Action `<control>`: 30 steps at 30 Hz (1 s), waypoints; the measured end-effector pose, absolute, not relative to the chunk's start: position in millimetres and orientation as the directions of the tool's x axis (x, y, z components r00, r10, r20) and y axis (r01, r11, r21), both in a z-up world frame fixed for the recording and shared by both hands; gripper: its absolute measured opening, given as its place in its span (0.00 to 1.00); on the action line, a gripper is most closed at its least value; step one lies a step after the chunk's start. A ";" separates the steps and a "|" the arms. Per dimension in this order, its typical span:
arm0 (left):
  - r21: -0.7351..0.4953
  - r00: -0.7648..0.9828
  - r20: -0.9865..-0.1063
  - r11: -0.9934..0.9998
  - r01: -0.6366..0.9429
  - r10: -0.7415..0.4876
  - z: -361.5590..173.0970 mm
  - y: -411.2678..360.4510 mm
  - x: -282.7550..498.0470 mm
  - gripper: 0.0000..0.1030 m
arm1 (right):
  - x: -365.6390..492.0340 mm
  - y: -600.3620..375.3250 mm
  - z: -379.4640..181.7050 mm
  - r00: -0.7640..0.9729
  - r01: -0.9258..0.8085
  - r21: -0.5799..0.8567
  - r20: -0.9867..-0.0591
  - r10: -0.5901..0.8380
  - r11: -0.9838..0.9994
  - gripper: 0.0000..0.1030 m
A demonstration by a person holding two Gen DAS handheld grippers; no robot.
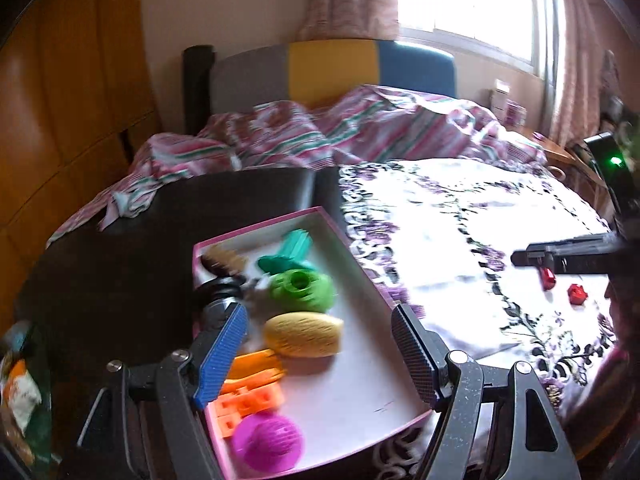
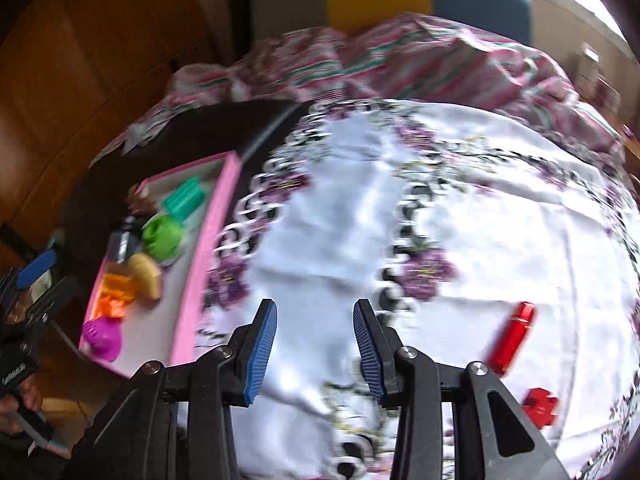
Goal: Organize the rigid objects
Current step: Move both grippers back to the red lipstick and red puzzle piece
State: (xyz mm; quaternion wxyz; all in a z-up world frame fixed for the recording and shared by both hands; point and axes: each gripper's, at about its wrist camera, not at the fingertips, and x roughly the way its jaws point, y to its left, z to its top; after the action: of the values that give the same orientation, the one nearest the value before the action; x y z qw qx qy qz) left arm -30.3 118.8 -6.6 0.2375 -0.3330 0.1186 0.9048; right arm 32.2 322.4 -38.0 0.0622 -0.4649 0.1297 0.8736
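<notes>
Red cylinder [image 2: 512,336] lies slantwise on the floral bedspread [image 2: 400,200] just right of the empty, parted right tool [image 2: 315,344], nearer than the also-empty left tool [image 1: 320,352].

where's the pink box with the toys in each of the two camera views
Left wrist view: the pink box fills the lower centre, partly behind the left gripper.
Right wrist view: the pink box lies at the left, slanting down.
Shared landmark: the green toy inside it.

L wrist: close above pink tray [image 1: 320,216], facing bed | R wrist: over floral cloth [image 2: 460,200] | shared: tray, cloth
</notes>
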 end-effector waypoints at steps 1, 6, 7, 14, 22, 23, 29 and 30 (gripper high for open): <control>0.060 -0.661 -0.657 -0.849 -0.525 0.362 -5.7 125.9 -28.9 0.73 | 36.0 334.4 -38.0 -0.563 -0.266 0.165 -0.826 0.014 -0.950 0.39; 0.069 -0.636 -0.654 -0.804 -0.590 0.410 -1.7 160.6 -21.1 0.73 | 60.1 402.4 -44.5 -0.577 -0.479 0.273 -0.814 0.065 -0.834 0.39; 0.073 -0.631 -0.653 -0.794 -0.603 0.419 -0.7 167.5 -18.8 0.73 | 65.5 413.9 -45.7 -0.583 -0.518 0.300 -0.809 0.074 -0.801 0.39; 0.091 -0.601 -0.642 -0.731 -0.676 0.476 4.7 206.6 -4.9 0.75 | 94.2 459.8 -53.0 -0.638 -0.658 0.450 -0.759 0.129 -0.604 0.39; 0.107 -0.561 -0.657 -0.673 -0.731 0.504 -0.5 245.9 6.0 0.75 | 104.8 467.1 -50.0 -0.690 -0.644 0.519 -0.712 0.133 -0.562 0.39; 0.110 -0.557 -0.659 -0.668 -0.736 0.505 -1.6 249.2 6.6 0.75 | 105.5 467.3 -49.8 -0.692 -0.643 0.521 -0.709 0.134 -0.562 0.39; 0.118 -0.536 -0.676 -0.644 -0.756 0.505 -9.4 269.5 8.6 0.75 | 108.4 467.9 -48.8 -0.710 -0.632 0.541 -0.691 0.135 -0.555 0.39; 0.119 -0.532 -0.681 -0.641 -0.759 0.503 -11.4 272.3 8.3 0.75 | 109.7 468.6 -48.4 -0.714 -0.632 0.546 -0.687 0.138 -0.550 0.39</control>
State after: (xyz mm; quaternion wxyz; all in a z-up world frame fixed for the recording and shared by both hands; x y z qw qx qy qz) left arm 8.3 272.3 -11.4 0.3708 -0.3105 0.2054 0.8508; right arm 109.7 468.6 -48.4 0.2324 -0.2986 0.4133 0.8282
